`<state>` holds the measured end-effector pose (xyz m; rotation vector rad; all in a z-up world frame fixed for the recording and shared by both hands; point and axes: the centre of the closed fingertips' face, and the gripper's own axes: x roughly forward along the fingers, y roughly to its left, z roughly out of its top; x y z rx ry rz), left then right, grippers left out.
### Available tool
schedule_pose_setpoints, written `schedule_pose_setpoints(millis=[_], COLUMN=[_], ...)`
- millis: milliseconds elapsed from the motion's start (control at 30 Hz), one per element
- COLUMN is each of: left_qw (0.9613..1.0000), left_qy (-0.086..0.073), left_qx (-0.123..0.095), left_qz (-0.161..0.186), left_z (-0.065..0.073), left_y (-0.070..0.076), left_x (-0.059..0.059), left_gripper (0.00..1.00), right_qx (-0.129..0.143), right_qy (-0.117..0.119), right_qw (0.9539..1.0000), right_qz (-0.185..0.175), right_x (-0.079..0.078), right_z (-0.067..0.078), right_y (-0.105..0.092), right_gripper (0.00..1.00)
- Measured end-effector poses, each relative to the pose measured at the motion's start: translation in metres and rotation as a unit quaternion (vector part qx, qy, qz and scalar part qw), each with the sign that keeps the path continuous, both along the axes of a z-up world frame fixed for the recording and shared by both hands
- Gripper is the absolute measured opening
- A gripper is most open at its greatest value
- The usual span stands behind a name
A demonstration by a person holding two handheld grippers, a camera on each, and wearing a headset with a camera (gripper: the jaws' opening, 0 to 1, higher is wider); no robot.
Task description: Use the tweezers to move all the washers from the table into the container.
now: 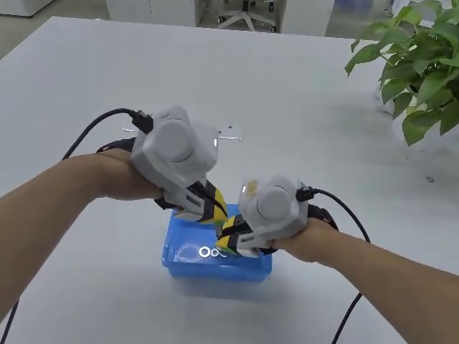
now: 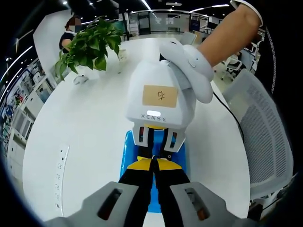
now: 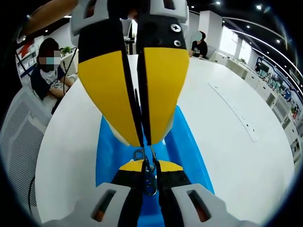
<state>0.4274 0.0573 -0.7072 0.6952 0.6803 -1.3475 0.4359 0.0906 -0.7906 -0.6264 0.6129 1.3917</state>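
As both grippers crowd in over the blue container (image 1: 215,274) at the lower centre of the head view, the left gripper (image 1: 208,208) comes in from the upper left and the right gripper (image 1: 228,240) from the lower right, their yellow tips almost meeting above the box. Down in the container, just left of the right gripper's tips, a few washers (image 1: 206,251) lie on the blue floor.

Over to the right gripper view: the left gripper (image 3: 144,139) looms from the top of the frame, its big yellow pads clamped flat on the thin blades of the tweezers (image 3: 138,118). At the bottom centre the right gripper (image 3: 150,169) has its own jaws drawn in tight on the lower end of that same metal, with the container (image 3: 106,151) running up the frame behind.

In the left gripper view, the left gripper (image 2: 152,166) shows its jaws pressed together at the bottom centre, the right gripper (image 2: 156,149) faces it head-on, and a strip of the container (image 2: 127,151) peeks out beneath.

The white table (image 1: 301,107) spreads all around, with a plant (image 1: 419,72) in the upper right of the head view. Just beyond the left gripper lie some small bits (image 1: 229,133), too small to make out.
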Motion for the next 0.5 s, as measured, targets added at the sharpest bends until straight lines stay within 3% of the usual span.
schedule_pose_setpoints(millis=[500], left_qw=[1.0], left_qy=[-0.004], left_qx=[0.002], left_qz=[-0.001], left_z=[0.0046], left_y=[0.0029], left_x=[-0.0013], left_gripper=[0.05], right_qx=[0.003], right_qy=[-0.002], right_qw=[1.0], right_qz=[-0.001], right_x=[-0.0014], right_z=[0.005], right_y=[0.0007], right_gripper=[0.12])
